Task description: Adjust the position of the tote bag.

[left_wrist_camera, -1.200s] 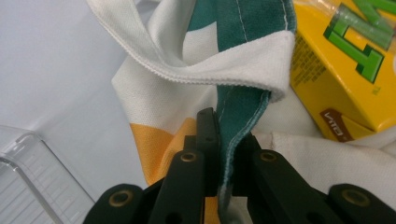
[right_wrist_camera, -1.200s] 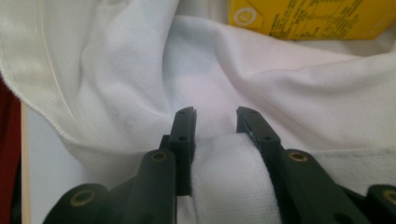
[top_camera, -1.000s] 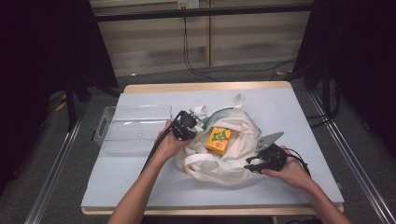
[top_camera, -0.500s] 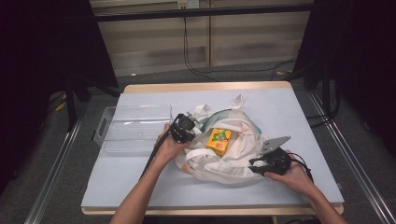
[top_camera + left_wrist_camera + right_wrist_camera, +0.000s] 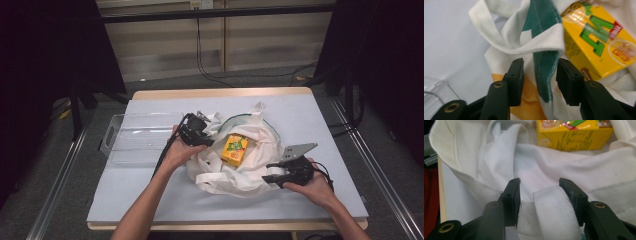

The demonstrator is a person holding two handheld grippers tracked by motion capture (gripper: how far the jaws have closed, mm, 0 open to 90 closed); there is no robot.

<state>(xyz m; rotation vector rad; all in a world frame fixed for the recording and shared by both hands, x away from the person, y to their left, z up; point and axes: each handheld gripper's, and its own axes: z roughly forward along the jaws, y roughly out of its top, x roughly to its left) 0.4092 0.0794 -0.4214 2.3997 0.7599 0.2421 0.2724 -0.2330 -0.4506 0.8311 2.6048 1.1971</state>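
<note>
A white cloth tote bag [image 5: 250, 172] with green trim lies open in the middle of the table. A yellow juice carton [image 5: 235, 148] lies inside it. My left gripper [image 5: 202, 137] is at the bag's left rim. Its jaws have just been opening, and the green and white rim [image 5: 546, 60] hangs loose between them with a gap on each side; the carton [image 5: 599, 42] is just beyond. My right gripper [image 5: 270, 176] is at the bag's near right edge. Its jaws have also just been opening, with a white strap [image 5: 551, 215] lying unpinched between them.
A clear plastic tray [image 5: 142, 140] stands on the pale table [image 5: 320, 115] to the left of the bag, close behind my left hand. Dark stands and cables surround the table on the floor.
Both hands stay about where they were at the bag's two sides. My right gripper has shifted slightly right, and the bag's rim lies a little slacker.
</note>
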